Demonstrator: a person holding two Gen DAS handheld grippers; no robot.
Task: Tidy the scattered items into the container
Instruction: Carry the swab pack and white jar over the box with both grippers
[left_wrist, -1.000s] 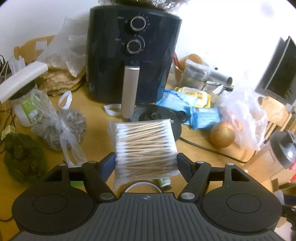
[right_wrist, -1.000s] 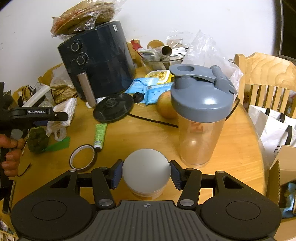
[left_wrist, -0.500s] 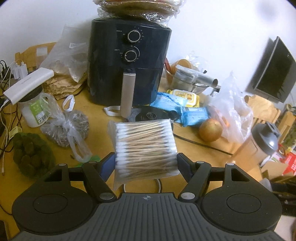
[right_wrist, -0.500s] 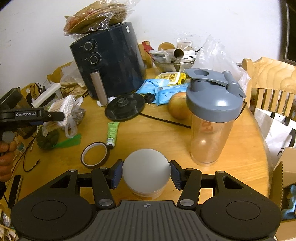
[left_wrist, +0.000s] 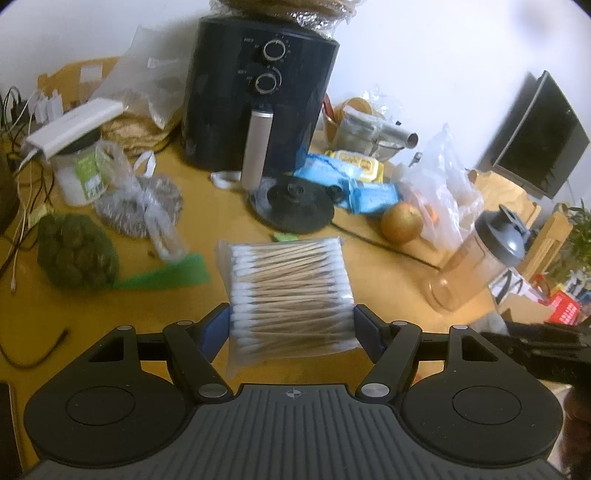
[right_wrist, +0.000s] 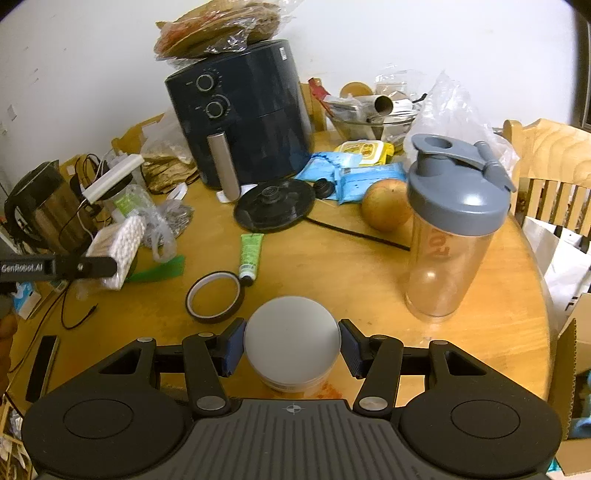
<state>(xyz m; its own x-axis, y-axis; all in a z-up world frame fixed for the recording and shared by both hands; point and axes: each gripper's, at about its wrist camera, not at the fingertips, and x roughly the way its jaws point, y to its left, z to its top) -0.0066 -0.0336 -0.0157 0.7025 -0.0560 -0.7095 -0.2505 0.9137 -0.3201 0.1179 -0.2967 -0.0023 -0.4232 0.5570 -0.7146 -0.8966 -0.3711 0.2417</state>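
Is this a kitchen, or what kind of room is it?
Probably a home kitchen or dining corner. A black air fryer stands on a round wooden table crowded with food packets, beside a grey-lidded clear shaker bottle and a wooden chair.

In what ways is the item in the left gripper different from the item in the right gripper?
The cotton swab pack is flat, rectangular, soft clear plastic showing wooden sticks with white tips; the white-lidded jar is round, rigid and opaque on top. The left gripper stands wider around the pack than the right gripper around the jar. Both are clamped from two sides above the wooden table.
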